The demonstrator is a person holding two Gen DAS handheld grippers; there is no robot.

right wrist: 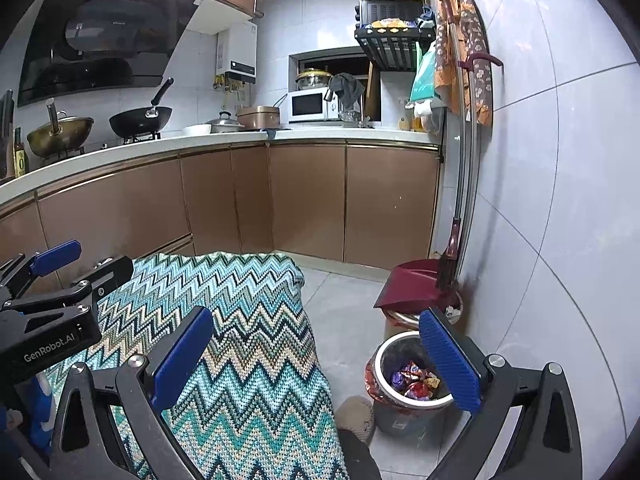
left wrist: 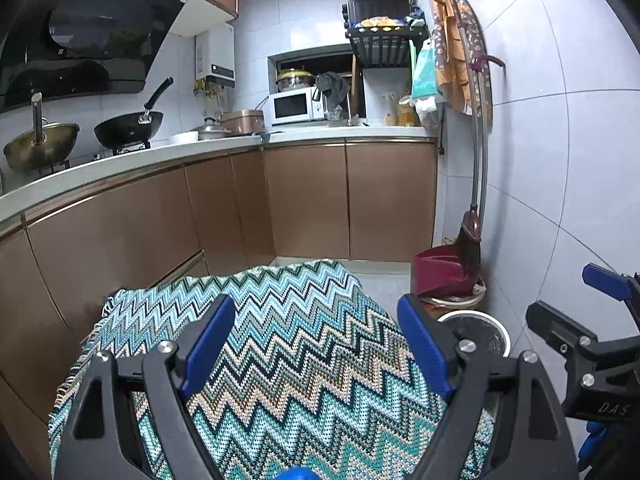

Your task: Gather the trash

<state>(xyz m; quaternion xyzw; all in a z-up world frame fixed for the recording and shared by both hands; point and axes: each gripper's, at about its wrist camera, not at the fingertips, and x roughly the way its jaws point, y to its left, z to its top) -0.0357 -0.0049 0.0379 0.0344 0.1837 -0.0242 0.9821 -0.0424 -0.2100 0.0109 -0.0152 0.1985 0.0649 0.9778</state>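
Left gripper (left wrist: 316,346): jaws wide apart, holding nothing, over the zigzag cloth (left wrist: 280,344).
Right gripper (right wrist: 316,360): jaws wide apart, holding nothing.
Bin (right wrist: 384,364): one, on the floor below the right gripper's right finger.
Trash (right wrist: 414,382): several wrappers inside the bin, perhaps five; count unclear.
Dustpan (right wrist: 412,284): one, beyond the bin.

The zigzag cloth (right wrist: 256,344) filled the lower centre of the frame, bare across its top. At lower right, the trash bin (right wrist: 404,404) stood open-mouthed, crowded by the dustpan (right wrist: 416,284) behind and wall beside.
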